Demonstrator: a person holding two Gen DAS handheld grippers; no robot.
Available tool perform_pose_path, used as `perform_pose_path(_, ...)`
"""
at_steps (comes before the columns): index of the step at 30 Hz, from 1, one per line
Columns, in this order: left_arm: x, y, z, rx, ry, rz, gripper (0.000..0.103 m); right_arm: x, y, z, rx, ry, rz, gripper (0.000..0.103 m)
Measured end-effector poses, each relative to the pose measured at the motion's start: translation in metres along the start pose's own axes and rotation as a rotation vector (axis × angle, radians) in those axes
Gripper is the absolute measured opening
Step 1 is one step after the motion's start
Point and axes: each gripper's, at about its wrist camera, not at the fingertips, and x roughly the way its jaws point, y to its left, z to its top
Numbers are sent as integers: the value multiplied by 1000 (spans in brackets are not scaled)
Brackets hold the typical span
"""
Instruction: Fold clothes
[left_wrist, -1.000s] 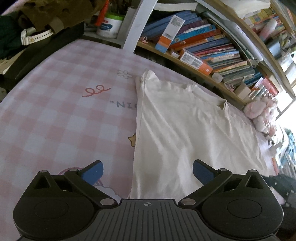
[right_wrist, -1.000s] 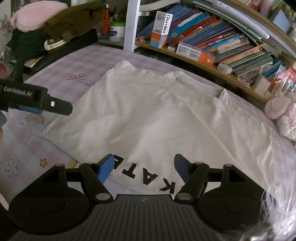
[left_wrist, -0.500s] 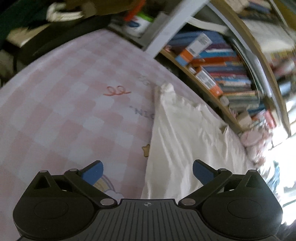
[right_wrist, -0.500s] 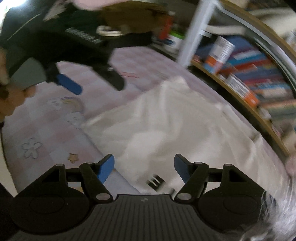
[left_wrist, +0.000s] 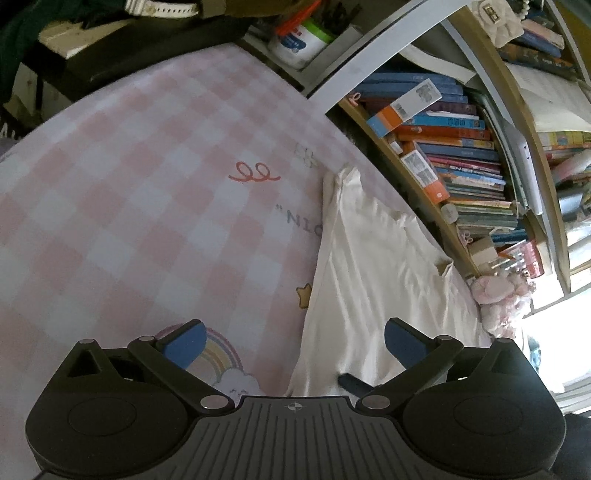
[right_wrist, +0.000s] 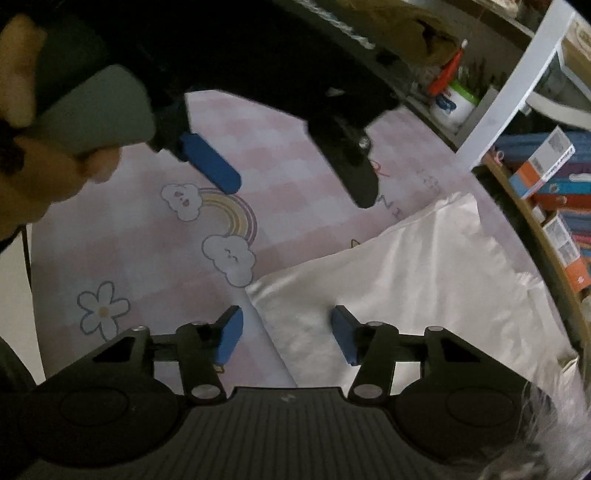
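Fingers (left_wrist: 184, 341) of both grippers spread wide, holding nothing, w/ white shirt (left_wrist: 369, 280) on checked sheet (left_wrist: 129, 192), bookshelf (left_wrist: 454, 155) crammed w/ books.

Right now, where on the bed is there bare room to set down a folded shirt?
The pink checked sheet is bare left of the white shirt, from the rainbow print up toward the dark clutter at the head. The bookshelf side is crowded: the shirt runs right along it, with a pink plush toy wedged at its far end.
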Motion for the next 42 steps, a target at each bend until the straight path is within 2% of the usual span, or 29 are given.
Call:
perform_pose_path(1,0,3,0,-8,10,-6,103,1,-1,0,10,4,4,47)
perform_pose_path(3,3,8,0,-47,38,-35,103,2,-7,-1,37,8,13,34)
perform_pose_path(4,5,11,0,-71,54,-50,103,2,-10,-1,51,10,18,22)
perform_pose_path(5,8,14,0,-93,68,-66,103,3,-13,-1,70,14,18,15)
perform_pose_path(7,12,18,1,-129,91,-96,103,-1,-17,-1,111,3,17,8)
perform_pose_path(13,30,26,4,-255,157,-232,103,-30,-33,-2,233,-77,-18,7)
perform_pose_path(18,53,29,0,-373,218,-392,103,-49,-48,-3,323,-119,-28,6)
perform_pose_path(25,72,21,-3,-443,232,-472,103,-55,-61,-4,422,-120,15,7)
perform_pose_path(27,76,18,-3,-453,232,-485,103,-55,-62,-6,447,-110,30,10)
perform_pose_path(28,78,16,-3,-450,231,-482,103,-54,-61,-8,458,-103,37,20)
perform_pose_path(29,77,14,-3,-444,228,-476,103,-55,-62,-10,465,-107,30,35)
perform_pose_path(30,77,14,-3,-440,227,-473,103,-57,-62,-12,473,-111,23,40)
perform_pose_path(35,76,13,-4,-435,218,-471,103,-63,-73,-28,533,-93,-25,49)
perform_pose_path(42,74,11,-4,-421,208,-466,103,-71,-99,-69,706,-32,-141,60)
